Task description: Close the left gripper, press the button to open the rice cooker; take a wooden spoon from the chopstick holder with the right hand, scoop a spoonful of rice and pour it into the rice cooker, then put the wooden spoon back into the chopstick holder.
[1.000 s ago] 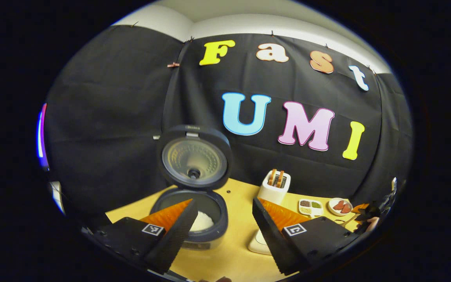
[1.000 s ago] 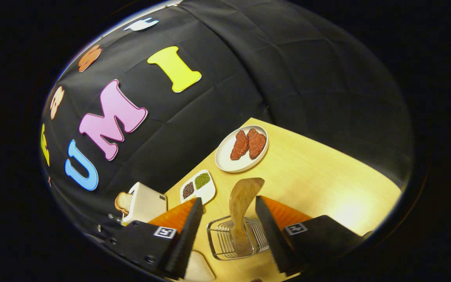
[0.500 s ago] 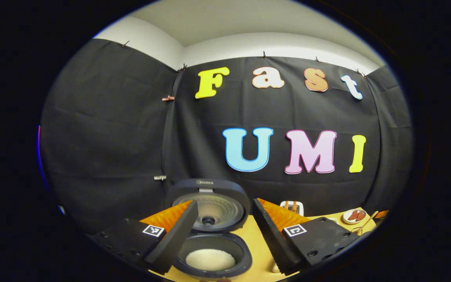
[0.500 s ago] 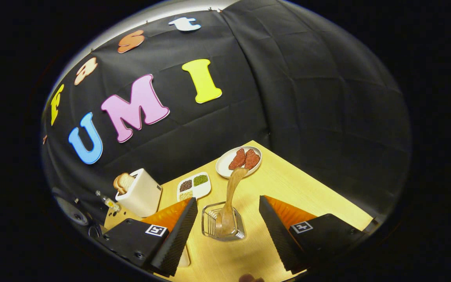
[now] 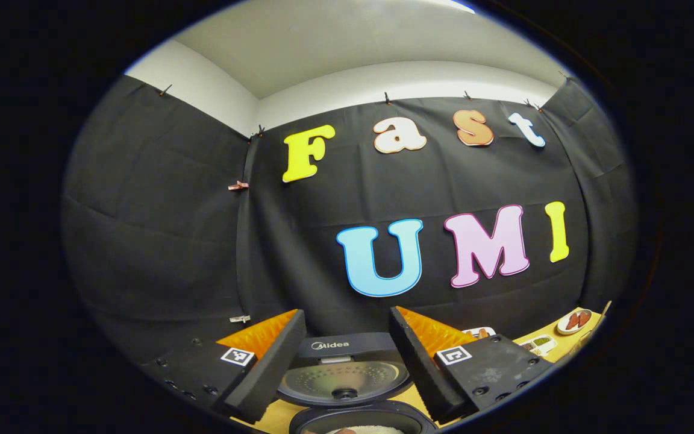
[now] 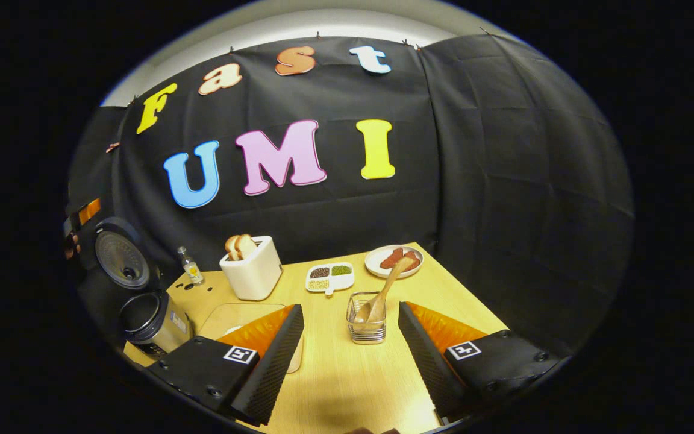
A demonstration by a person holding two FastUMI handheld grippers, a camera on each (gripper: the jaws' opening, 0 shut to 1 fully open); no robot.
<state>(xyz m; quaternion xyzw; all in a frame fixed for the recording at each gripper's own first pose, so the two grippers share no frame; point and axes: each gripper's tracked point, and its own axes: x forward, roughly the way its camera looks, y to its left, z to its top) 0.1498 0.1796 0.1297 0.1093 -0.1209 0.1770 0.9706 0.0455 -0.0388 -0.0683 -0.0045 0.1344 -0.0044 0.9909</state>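
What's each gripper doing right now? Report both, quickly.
Left gripper: open, holding nothing, above the open rice cooker.
Right gripper: open, holding nothing; the wooden spoon stands in the chopstick holder.

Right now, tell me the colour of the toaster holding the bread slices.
The toaster is cream-white, seen best in the right gripper view.

Staged booth kitchen: black cloth wall (image 6: 503, 150), wooden table (image 6: 353, 374), toaster (image 6: 255, 269).
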